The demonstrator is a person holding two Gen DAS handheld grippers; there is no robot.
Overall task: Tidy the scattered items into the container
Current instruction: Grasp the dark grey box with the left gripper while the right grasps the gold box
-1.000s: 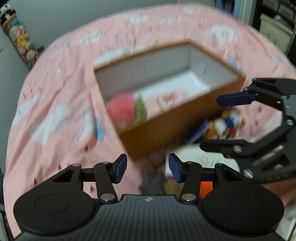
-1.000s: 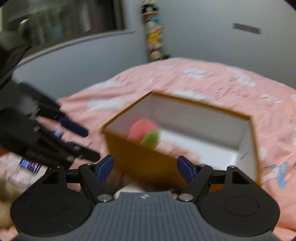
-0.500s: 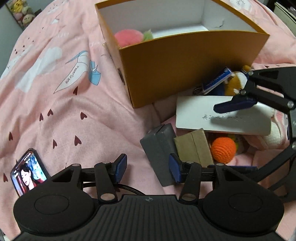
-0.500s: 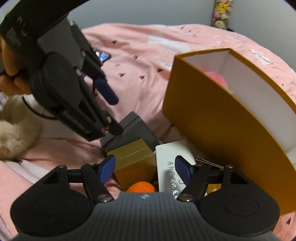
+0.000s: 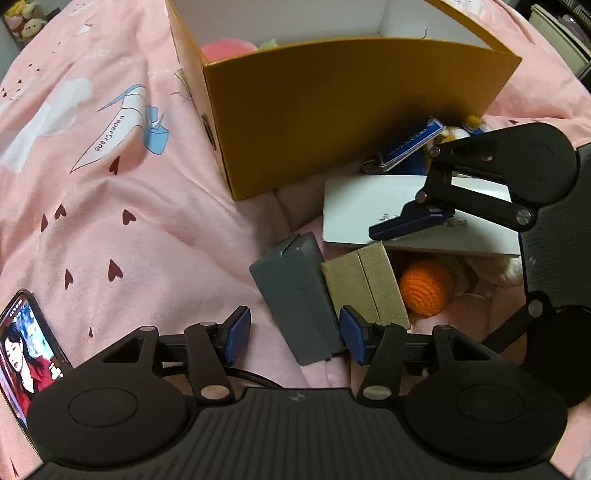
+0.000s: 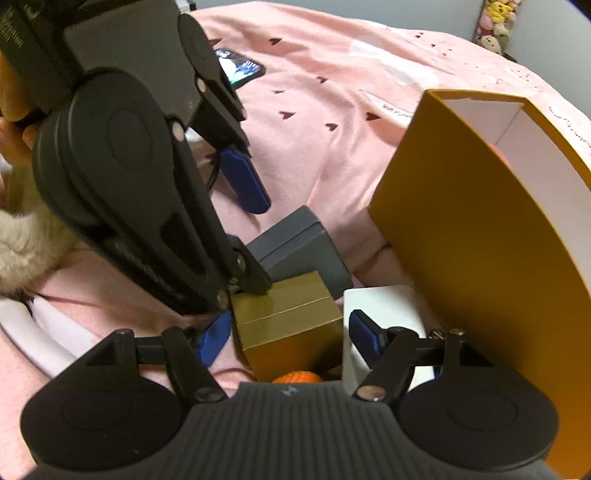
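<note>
An orange cardboard box (image 5: 343, 107) stands open on the pink bed, with a pink plush (image 5: 227, 48) inside; it also shows in the right wrist view (image 6: 480, 240). In front of it lie a grey box (image 5: 295, 295), a gold box (image 5: 365, 284), a white box (image 5: 369, 203), an orange knitted ball (image 5: 426, 286) and a blue tag (image 5: 410, 144). My left gripper (image 5: 291, 338) is open, its fingers on either side of the grey box's near end. My right gripper (image 6: 290, 336) is open, astride the gold box (image 6: 288, 317), just above it.
A phone (image 5: 22, 347) with a lit screen lies at the left on the pink bedsheet (image 5: 110, 206). A yellow and blue toy (image 5: 465, 129) sits behind the white box. Pale fur (image 6: 22, 251) lies at the left in the right wrist view. Plush toys (image 6: 498, 22) stand far behind.
Both grippers have swung down from looking over the box to the pile in front of it and moved closer. The left now straddles the grey box, the right the gold box.
</note>
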